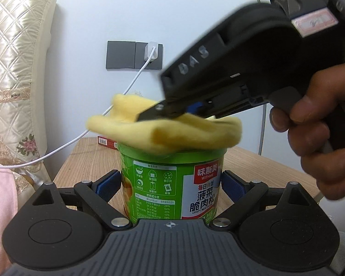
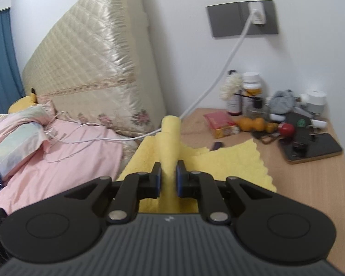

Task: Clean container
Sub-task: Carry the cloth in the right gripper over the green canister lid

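A green tub is standing on the wooden bench, and everything here is placed against it. To its left, a white cable is trailing off toward the bed. The left tongs are spreading wide around the tub's sides, their blue pads pressing on the label to steady it. On the tub's top a yellow cloth is lying, with the right tongs pinching a fold of it tightly. To wipe well, the person should probably be keeping the cloth flat on the lid, sweeping in circles, while the left grip is holding firm so the tub is not tipping.
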